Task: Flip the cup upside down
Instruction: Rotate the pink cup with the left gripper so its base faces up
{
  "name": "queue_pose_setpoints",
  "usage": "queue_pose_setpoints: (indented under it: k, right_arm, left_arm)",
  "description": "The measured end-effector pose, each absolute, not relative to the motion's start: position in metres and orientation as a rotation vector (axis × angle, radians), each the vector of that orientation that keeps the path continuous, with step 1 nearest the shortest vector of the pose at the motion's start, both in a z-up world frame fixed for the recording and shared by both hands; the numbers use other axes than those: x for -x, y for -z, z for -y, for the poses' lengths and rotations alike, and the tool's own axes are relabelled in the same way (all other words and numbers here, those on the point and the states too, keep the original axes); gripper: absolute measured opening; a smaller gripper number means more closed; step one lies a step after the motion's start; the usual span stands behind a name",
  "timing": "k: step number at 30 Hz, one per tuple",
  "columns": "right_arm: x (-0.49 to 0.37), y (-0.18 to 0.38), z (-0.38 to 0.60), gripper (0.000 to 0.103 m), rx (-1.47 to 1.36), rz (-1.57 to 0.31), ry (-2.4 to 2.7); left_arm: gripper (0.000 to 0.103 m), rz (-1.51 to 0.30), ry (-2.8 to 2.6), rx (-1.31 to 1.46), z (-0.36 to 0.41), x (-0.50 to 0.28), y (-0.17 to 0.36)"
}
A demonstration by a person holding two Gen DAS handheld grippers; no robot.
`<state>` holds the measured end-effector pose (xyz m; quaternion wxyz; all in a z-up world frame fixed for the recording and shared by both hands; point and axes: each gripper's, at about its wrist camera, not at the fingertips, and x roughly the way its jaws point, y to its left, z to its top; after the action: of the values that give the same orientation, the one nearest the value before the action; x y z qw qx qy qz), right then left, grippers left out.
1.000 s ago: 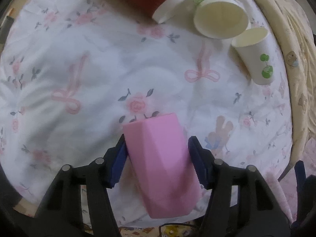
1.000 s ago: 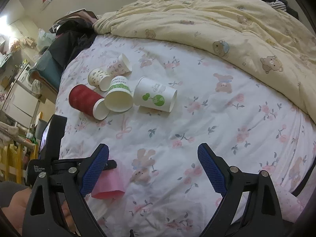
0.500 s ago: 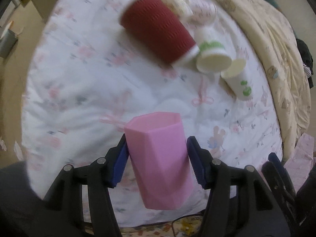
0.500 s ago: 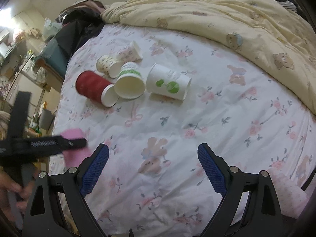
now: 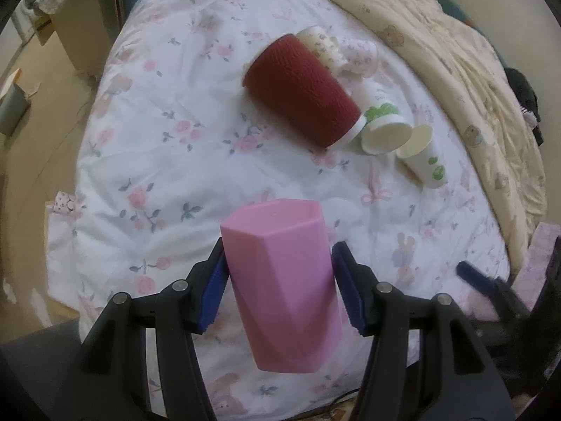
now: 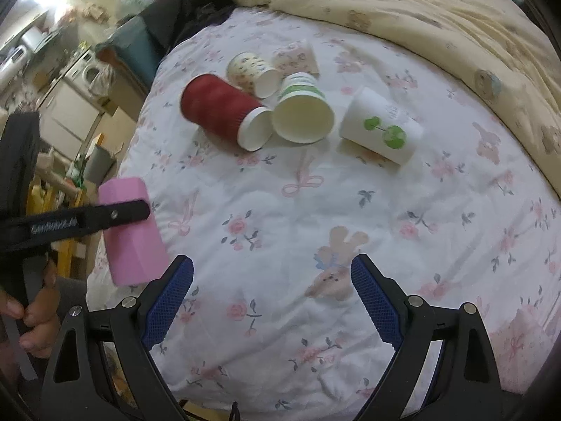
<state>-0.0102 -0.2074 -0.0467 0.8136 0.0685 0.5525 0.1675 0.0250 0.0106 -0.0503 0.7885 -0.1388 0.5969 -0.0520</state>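
Observation:
My left gripper [image 5: 278,273] is shut on a pink faceted cup [image 5: 282,280] and holds it in the air above the near edge of the bed. The cup's closed flat base points away from the camera and its mouth faces back toward the gripper. In the right wrist view the pink cup [image 6: 131,238] hangs at the far left, clamped by the left gripper [image 6: 119,214], tilted over the bed's edge. My right gripper [image 6: 271,298] is open and empty above the flowered sheet [image 6: 350,217].
Several paper cups lie on their sides mid-bed: a red ribbed cup [image 5: 301,87], a green-banded one [image 5: 384,129], a white one with green dots [image 6: 380,128], two small patterned ones behind [image 6: 252,72]. A cream duvet [image 6: 403,10] is bunched at the far right. The floor and furniture lie left of the bed.
My left gripper has lifted the pink cup off the sheet and pulled it back and up, so more of the bed shows. The right gripper has stayed open and shifted slightly.

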Motion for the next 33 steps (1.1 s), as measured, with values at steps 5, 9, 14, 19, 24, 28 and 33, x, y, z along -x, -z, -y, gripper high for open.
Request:
queue_pose_setpoints:
  k: [5,9,14,19,24,28,33]
  right_arm:
    - [0.011,0.051,0.199,0.094,-0.136,-1.189,-0.405]
    - [0.013,0.048,0.190,0.094,-0.171,-1.184,-0.497]
    - [0.021,0.049,0.172,0.094,-0.149,-1.205,-0.598]
    - [0.022,0.054,0.165,0.094,-0.109,-1.222,-0.594]
    - [0.018,0.063,0.172,0.094,-0.114,-1.260,-0.541]
    - [0.012,0.073,0.178,0.094,-0.103,-1.289,-0.479]
    - [0.010,0.077,0.184,0.094,-0.100,-1.311,-0.445]
  left_arm:
    - [0.054,-1.223,0.170,0.244,0.007,-0.024,0.037]
    - [0.054,-1.191,0.194,0.205,0.018,-0.023,0.032]
    - [0.054,-1.185,0.217,0.227,0.020,-0.021,0.030]
    - [0.054,-1.186,0.256,0.243,0.023,-0.019,0.028]
    - [0.054,-1.196,0.305,0.229,0.031,-0.016,0.025]
    - [0.054,-1.201,0.334,0.213,0.037,-0.012,0.024]
    - [0.054,-1.197,0.303,0.192,0.036,-0.014,0.023]
